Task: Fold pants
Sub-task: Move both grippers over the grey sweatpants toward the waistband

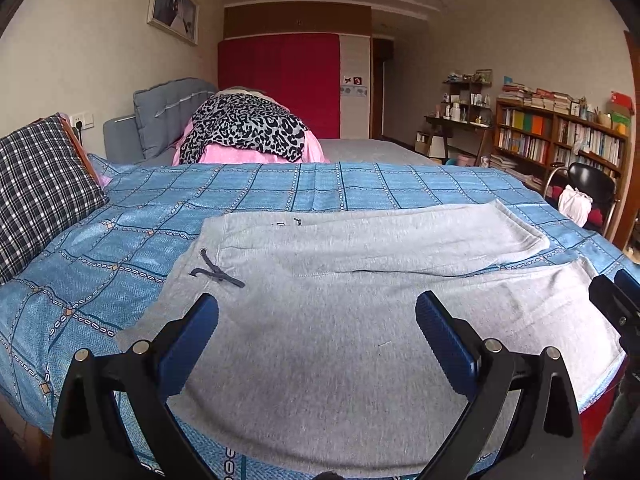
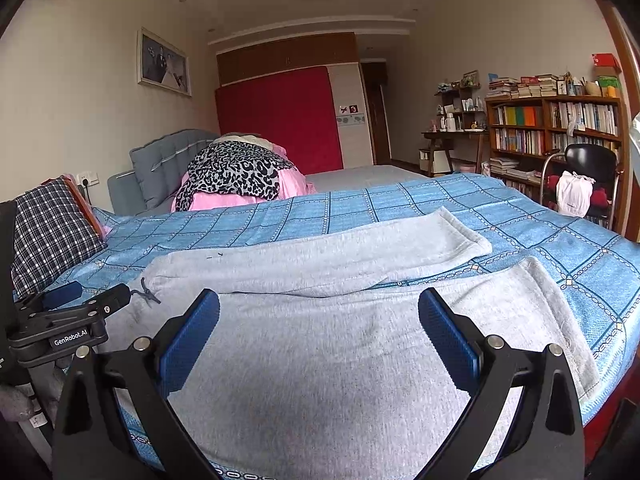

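Both tools, left (image 1: 316, 316) and right (image 2: 318, 316), gape wide above the pants (image 1: 360, 320) on the bed (image 1: 100, 248); a shallow pinch could catch one layer and skew the fold.

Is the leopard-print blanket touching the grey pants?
Apart. The left wrist view shows the leopard-print blanket heaped far behind, with bare blue checked bedspread between it and the grey pants.

"GenRobot.AI" on left hand-held gripper (image 2: 86, 300)
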`<state>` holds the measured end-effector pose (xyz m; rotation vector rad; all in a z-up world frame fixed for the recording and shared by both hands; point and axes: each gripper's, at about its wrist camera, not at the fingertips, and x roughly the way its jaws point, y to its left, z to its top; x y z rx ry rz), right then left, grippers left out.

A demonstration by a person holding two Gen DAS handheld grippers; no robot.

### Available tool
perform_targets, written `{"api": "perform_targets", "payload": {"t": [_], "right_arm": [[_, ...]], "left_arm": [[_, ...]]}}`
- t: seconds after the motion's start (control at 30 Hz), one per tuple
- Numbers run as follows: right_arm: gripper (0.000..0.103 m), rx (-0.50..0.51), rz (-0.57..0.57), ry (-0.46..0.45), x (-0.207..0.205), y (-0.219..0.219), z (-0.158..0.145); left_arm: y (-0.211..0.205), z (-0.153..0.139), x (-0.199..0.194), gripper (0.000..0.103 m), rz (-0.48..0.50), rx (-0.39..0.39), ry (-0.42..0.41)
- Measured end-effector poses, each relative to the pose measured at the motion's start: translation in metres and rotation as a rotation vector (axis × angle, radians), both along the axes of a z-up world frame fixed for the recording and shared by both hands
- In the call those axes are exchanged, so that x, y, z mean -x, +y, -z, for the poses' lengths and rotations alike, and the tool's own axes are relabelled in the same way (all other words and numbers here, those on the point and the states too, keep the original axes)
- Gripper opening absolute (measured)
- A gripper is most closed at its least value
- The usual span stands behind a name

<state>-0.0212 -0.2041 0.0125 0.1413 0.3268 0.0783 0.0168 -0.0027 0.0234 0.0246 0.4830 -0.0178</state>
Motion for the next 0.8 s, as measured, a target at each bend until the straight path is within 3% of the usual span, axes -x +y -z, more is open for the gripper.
{"api": "perform_targets", "payload": {"t": [0.4,0.47,0.8], "right_arm": [[0.100,0.002,0.000,0.030,-0.018,-0.004,0.011],[0.100,0.005,-0.001,0.032,-0.020,-0.003,0.012],[0.100,0.005,-0.002,0.059,-0.030,-0.005,0.021]], "left_arm": [[-0.002,0.017,-0.021,0.090,0.021,-0.016,0.060],[-0.002,0.018,-0.023,0.085,0.024,-0.018,0.070],[0.005,0.028,-0.028,0.085,0.029,-0.015,0.099]]}}
